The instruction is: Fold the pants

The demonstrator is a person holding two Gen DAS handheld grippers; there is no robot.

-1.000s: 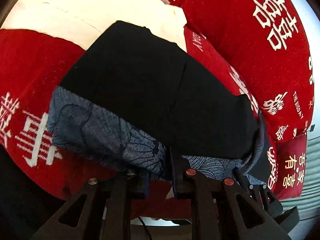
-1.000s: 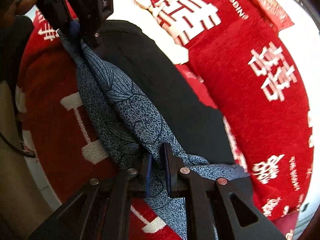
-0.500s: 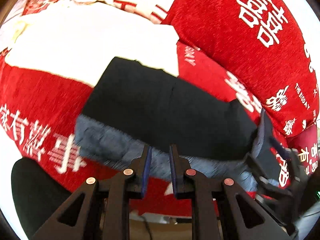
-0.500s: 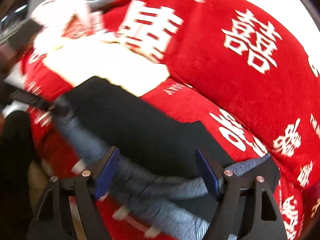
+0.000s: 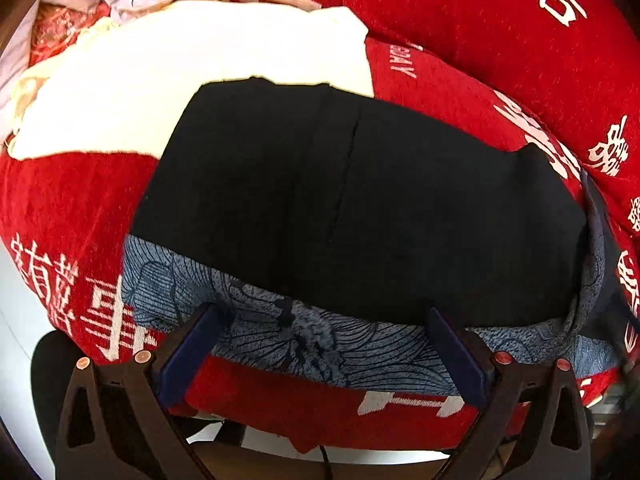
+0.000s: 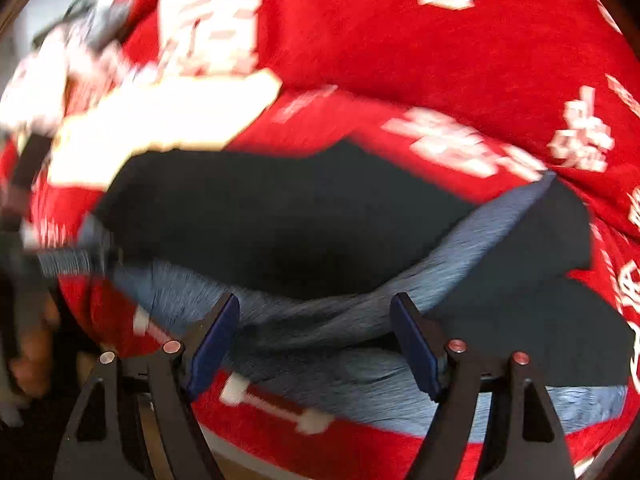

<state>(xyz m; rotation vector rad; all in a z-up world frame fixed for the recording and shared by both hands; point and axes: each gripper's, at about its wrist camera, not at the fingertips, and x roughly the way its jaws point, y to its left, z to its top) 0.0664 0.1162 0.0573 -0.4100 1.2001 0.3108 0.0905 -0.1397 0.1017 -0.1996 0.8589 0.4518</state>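
The pants (image 5: 360, 208) are laid folded near the front edge of the red blanket (image 5: 480, 40), both tongs (image 5: 320, 344) (image 6: 316, 340) are let go, the left ones opening, so the fold should be patted flat.

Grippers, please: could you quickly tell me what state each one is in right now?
Left gripper: jaws opening wide, nothing held; the pants lie below.
Right gripper: open, nothing gripped.
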